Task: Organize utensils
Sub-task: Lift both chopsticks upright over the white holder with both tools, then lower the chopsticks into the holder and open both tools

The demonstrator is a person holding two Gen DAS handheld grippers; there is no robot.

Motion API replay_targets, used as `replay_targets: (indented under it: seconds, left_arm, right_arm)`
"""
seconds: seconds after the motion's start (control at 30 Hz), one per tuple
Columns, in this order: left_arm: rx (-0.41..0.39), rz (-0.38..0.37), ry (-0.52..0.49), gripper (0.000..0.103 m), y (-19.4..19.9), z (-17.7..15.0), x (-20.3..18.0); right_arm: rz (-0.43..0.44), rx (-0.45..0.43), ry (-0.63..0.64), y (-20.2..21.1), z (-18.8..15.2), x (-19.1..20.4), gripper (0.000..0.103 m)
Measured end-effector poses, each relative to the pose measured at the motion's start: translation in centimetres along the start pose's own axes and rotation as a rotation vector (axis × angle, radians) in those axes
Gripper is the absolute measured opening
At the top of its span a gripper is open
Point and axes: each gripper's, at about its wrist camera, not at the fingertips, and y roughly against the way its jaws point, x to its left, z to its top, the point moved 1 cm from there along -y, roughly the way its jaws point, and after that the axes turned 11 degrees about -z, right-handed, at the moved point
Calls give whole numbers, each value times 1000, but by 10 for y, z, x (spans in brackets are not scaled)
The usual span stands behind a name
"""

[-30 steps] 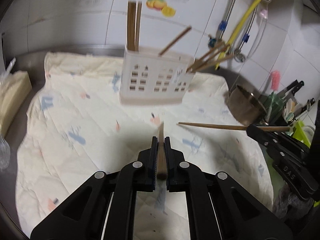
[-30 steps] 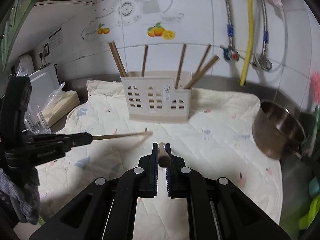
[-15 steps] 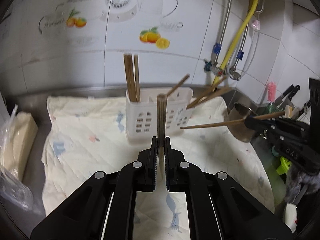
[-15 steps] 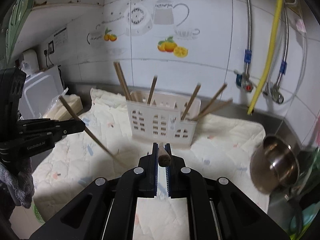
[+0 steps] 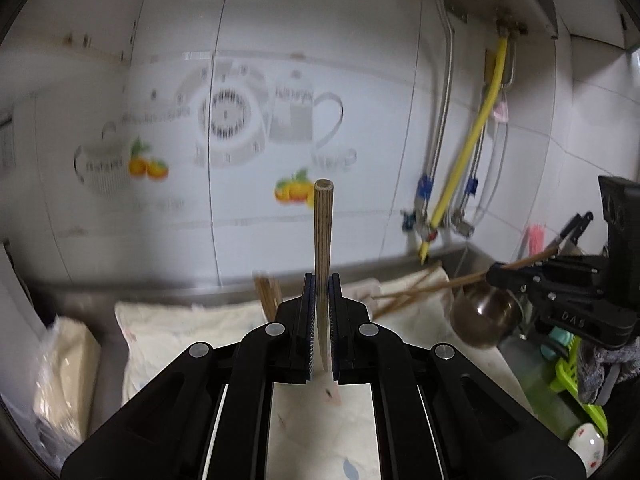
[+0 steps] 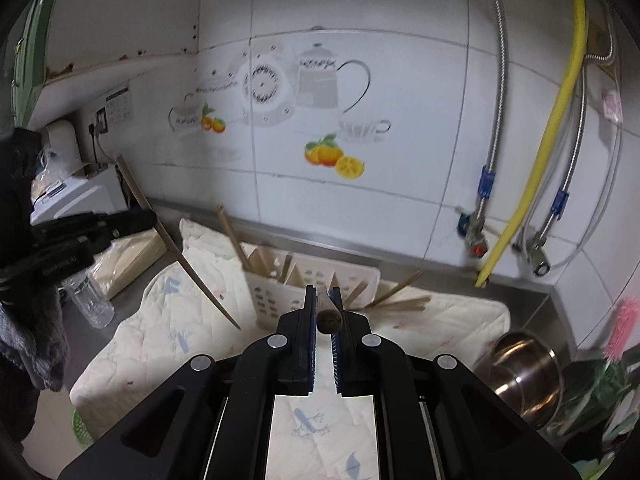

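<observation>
Both grippers raised, jaws clamped

The left gripper (image 5: 320,304) and right gripper (image 6: 323,308) are black with blue pads (image 6: 311,344) and silver screws. Each chopstick (image 5: 322,240) is light brown wood. The utensil holder (image 6: 316,288) is cream-white with small window cut-outs. The cloth (image 6: 168,320) under it is pale cream, quilted, with blue and pink prints. The wall tiles (image 6: 360,200) are white, printed with grey teaware and orange fruit. The hose (image 6: 548,140) is yellow, the pot (image 6: 524,376) steel-grey, the brush (image 6: 620,332) pink.
</observation>
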Motion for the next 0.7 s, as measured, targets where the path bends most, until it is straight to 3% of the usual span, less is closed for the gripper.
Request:
replay_targets:
  seconds: [0.3, 0.7]
  left_arm:
    - [-40, 80, -55, 5, -27, 43, 6]
    - [48, 109, 16, 5, -85, 27, 40]
  right_arm:
    - [-34, 51, -9, -17, 28, -23, 7]
    - [-20, 153, 15, -53, 21, -27, 7]
